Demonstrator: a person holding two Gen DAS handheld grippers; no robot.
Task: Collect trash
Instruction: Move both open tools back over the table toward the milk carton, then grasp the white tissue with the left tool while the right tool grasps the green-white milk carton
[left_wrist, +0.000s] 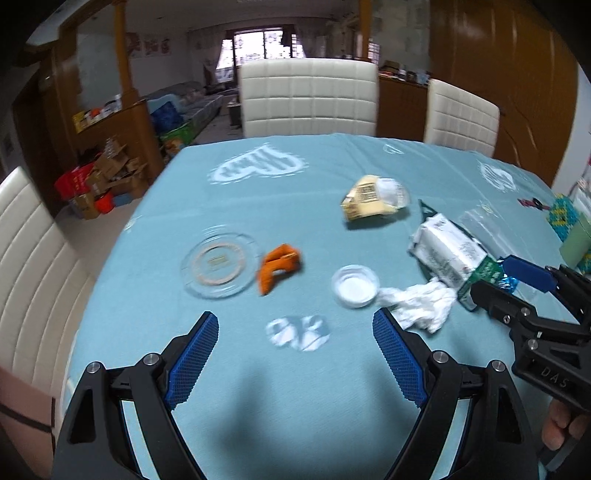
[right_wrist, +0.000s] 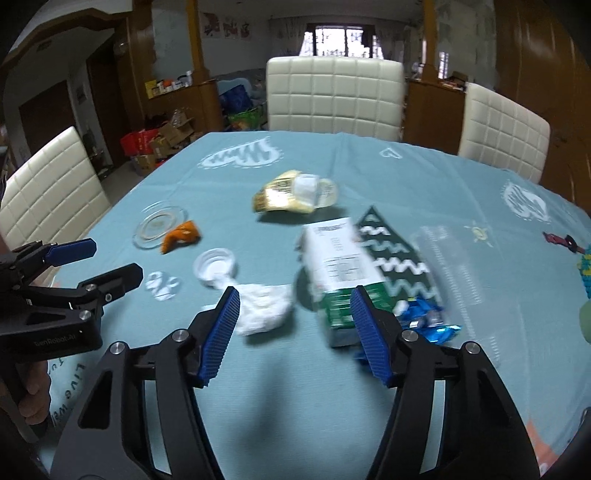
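"DAS" stands on the right gripper (left_wrist: 513, 280) body. "GenRobot.AI", blurred, stands on the left gripper (right_wrist: 107, 262) body. Near left, the tablecloth (right_wrist: 295, 387) bears "Live", partly hidden. The carton's (right_wrist: 343, 269) print is unreadable.

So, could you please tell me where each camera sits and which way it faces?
Left wrist: on the left gripper, angled down over the blue-clothed table; right gripper shows at right.
Right wrist: on the right gripper, facing likewise; left gripper shows at left.
Shared: orange peel, crumpled white tissue, green-and-white carton.

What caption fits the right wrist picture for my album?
Open right claw above crumpled tissue and a green-and-white carton on the blue tablecloth.
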